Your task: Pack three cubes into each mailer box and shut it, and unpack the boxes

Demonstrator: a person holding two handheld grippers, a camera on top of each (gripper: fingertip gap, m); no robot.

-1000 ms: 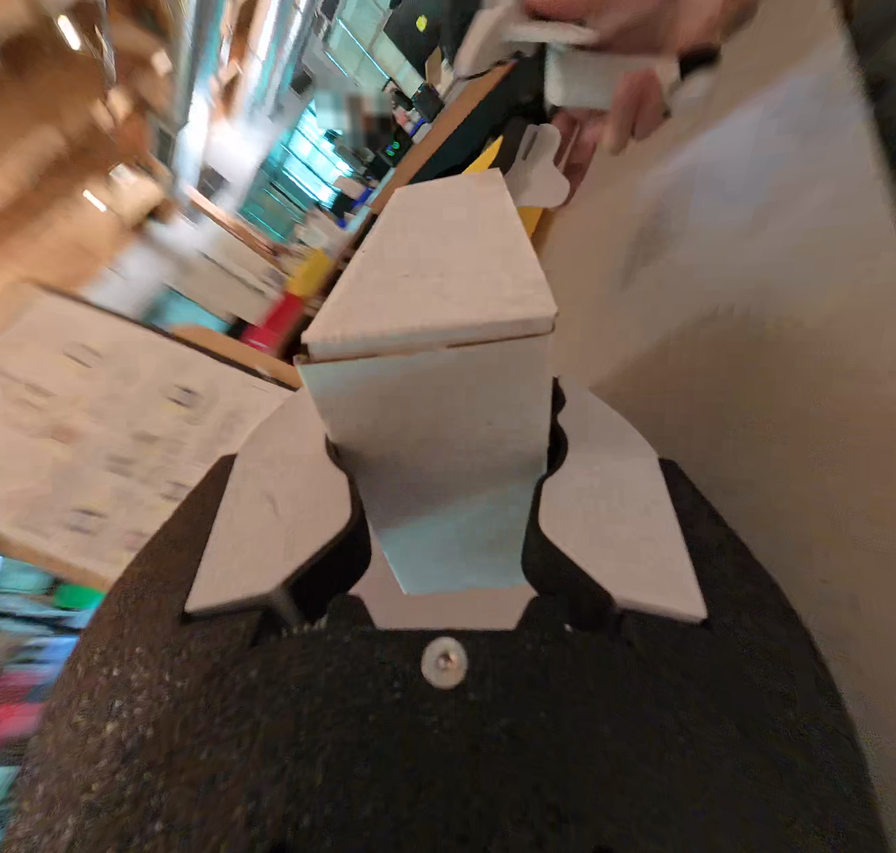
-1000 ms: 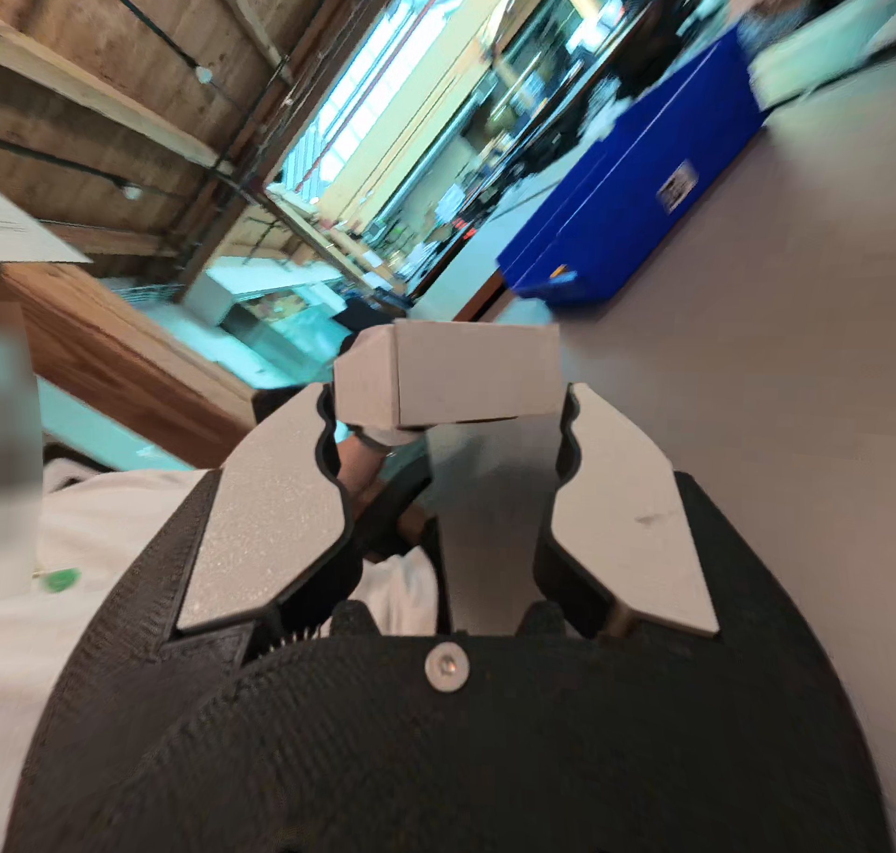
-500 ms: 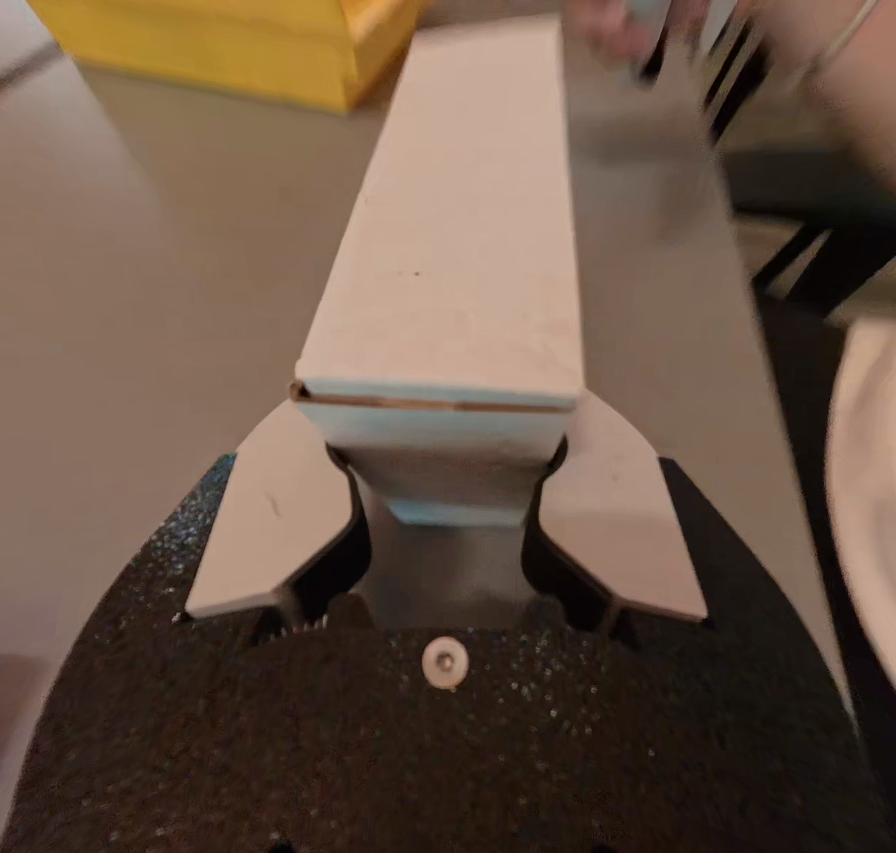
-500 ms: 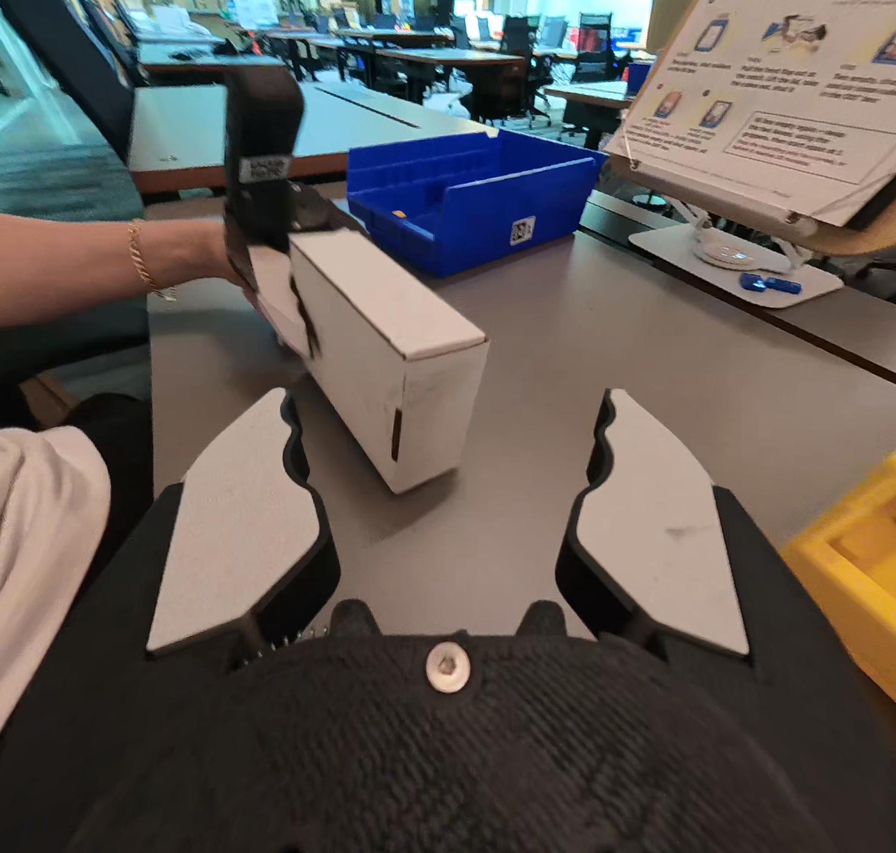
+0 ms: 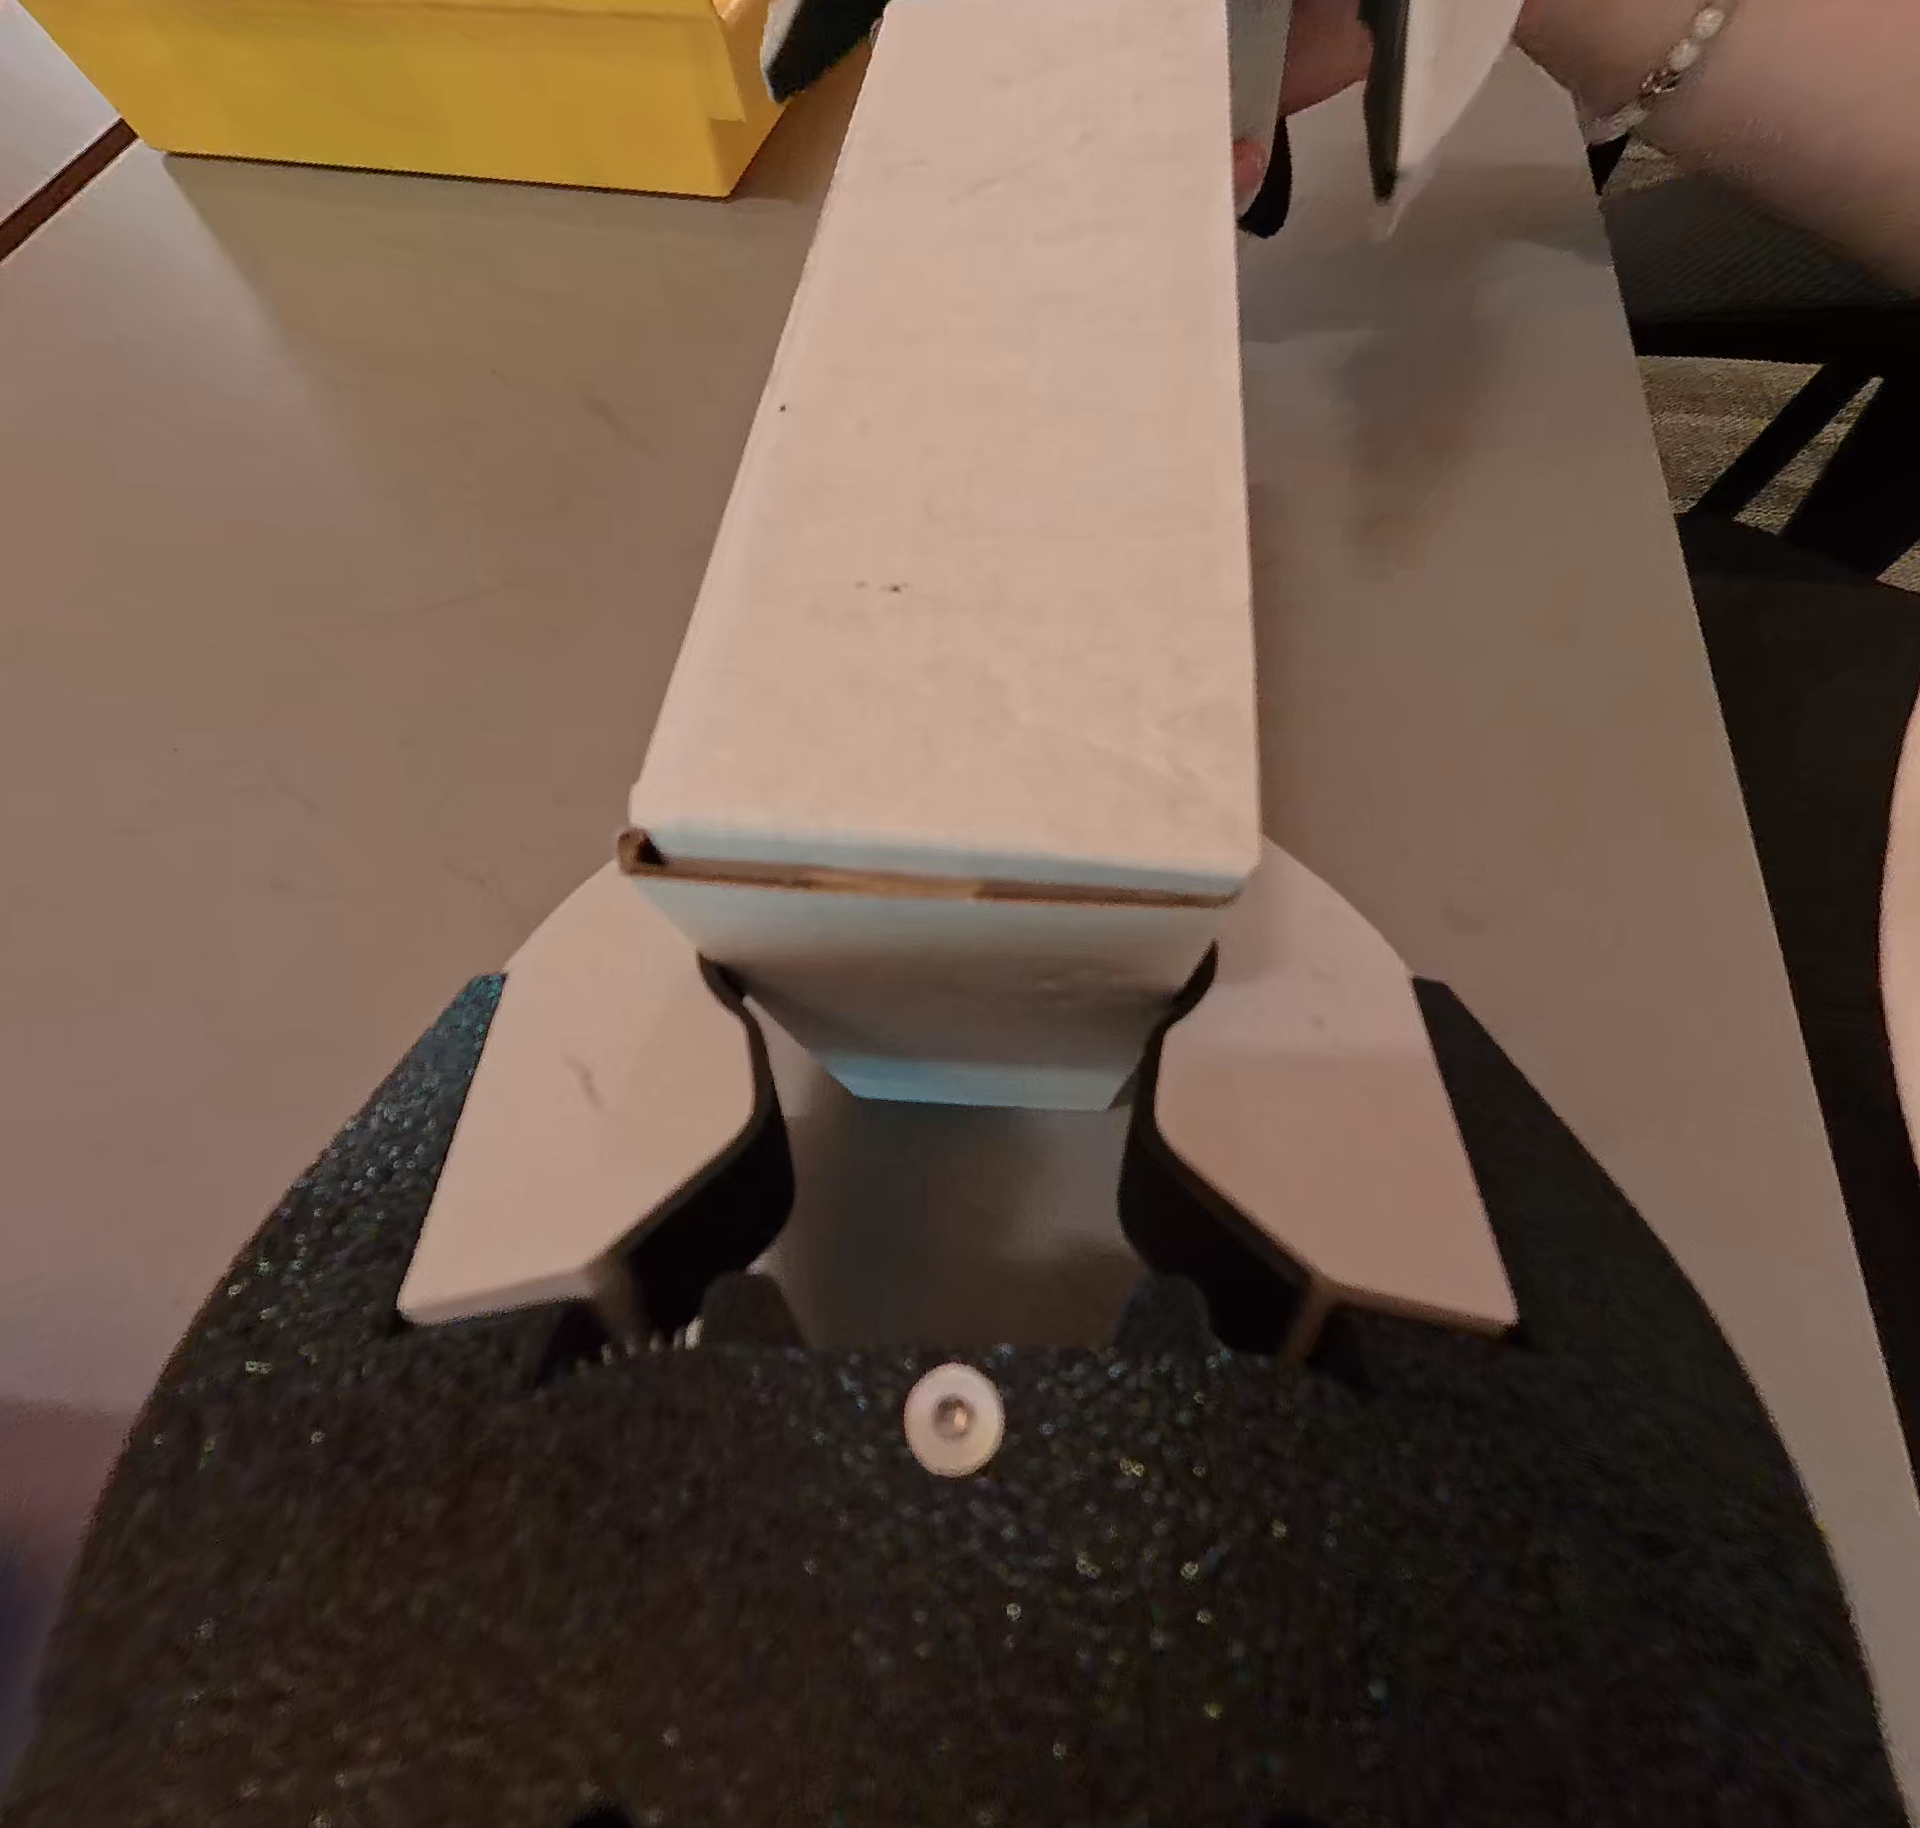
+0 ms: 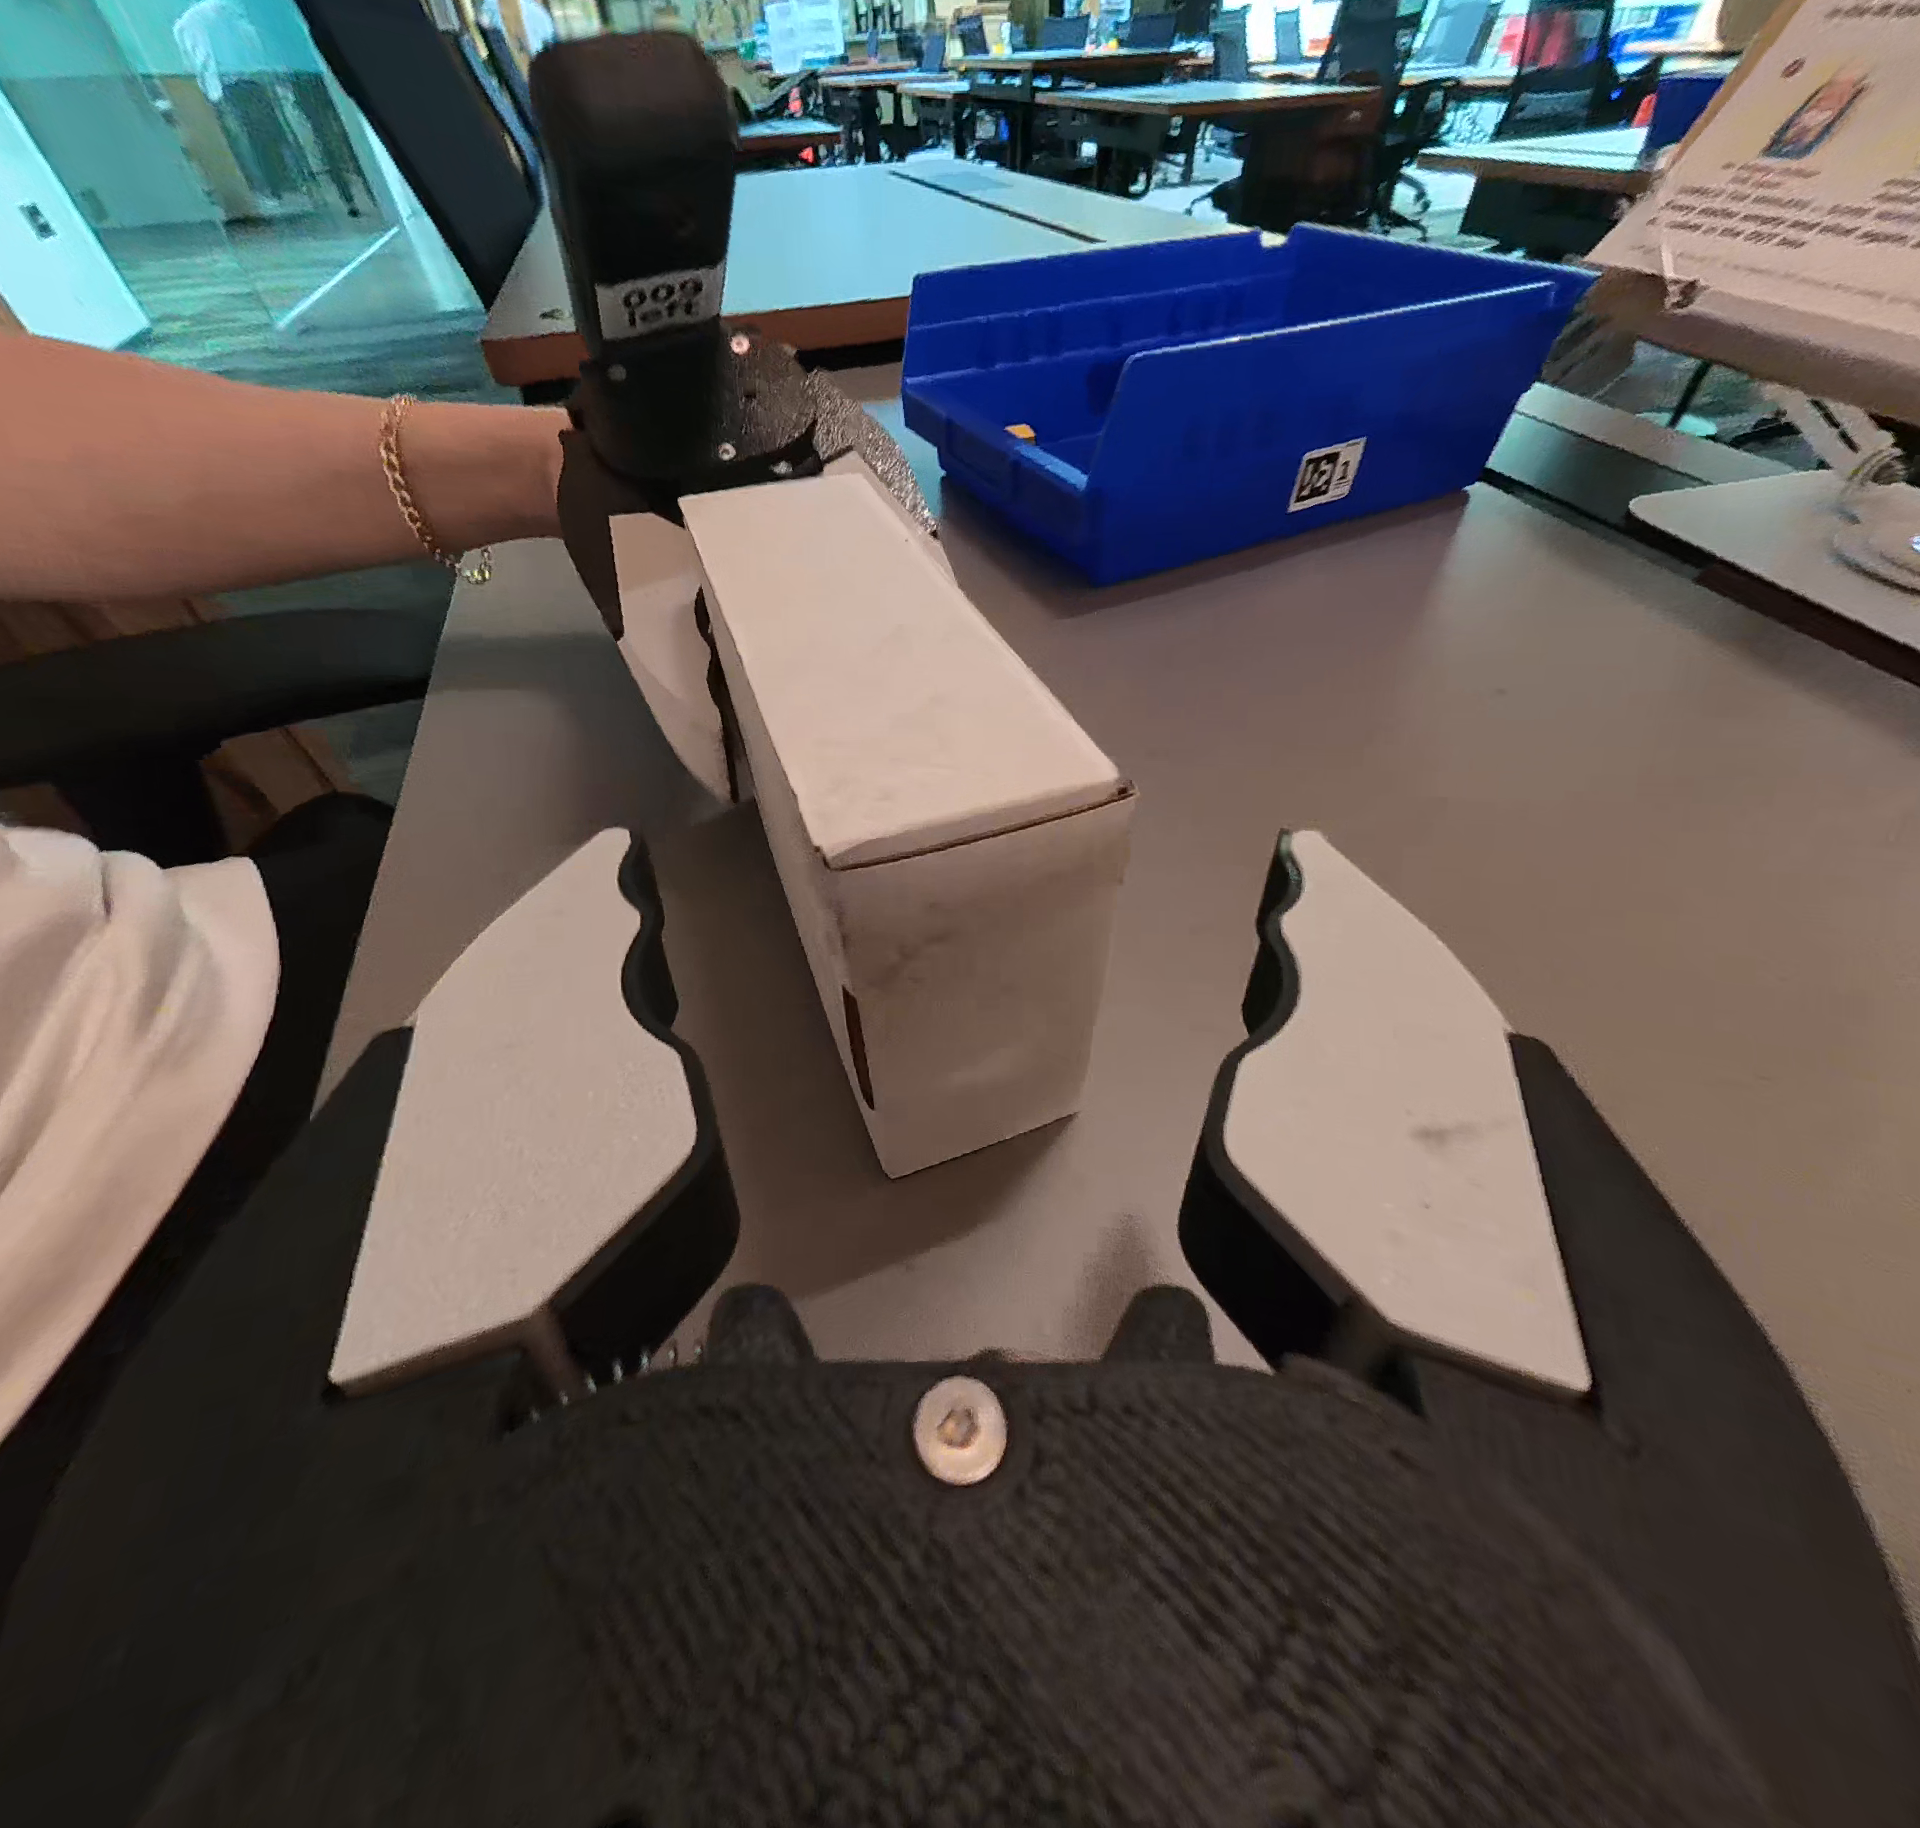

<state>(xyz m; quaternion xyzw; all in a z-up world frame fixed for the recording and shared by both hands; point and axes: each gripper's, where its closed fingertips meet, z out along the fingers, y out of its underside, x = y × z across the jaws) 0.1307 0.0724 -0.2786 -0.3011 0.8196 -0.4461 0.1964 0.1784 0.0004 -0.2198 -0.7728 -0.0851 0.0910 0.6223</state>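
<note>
A long white mailer box (image 5: 987, 490) lies with its lid shut on the grey table (image 5: 312, 531). My left gripper (image 5: 961, 978) is shut on the box's near end, one finger on each long side. In the right wrist view the box (image 6: 904, 718) points toward me, and one finger (image 6: 665, 666) of the left gripper clamps its far end. My right gripper (image 6: 956, 843) is open and empty, its fingers spread wider than the box end just ahead of them. Its fingers (image 5: 1257, 33) also show beyond the box's far end in the left wrist view. No cubes are visible.
A yellow bin (image 5: 395, 43) stands beside the box's far end. A blue bin (image 6: 1195, 407) stands behind the box. A stand with a printed sheet (image 6: 1787, 147) is at the right. The table edge (image 5: 1704, 635) runs close by, and a chair armrest (image 6: 208, 677) lies beyond it. Across from one pair of fingers to the other is roughly 12 cm.
Both views swung from tilted to level. The box came down onto the table in my left gripper. My right gripper let go of the box's end, opened, and has moved closer to it.
</note>
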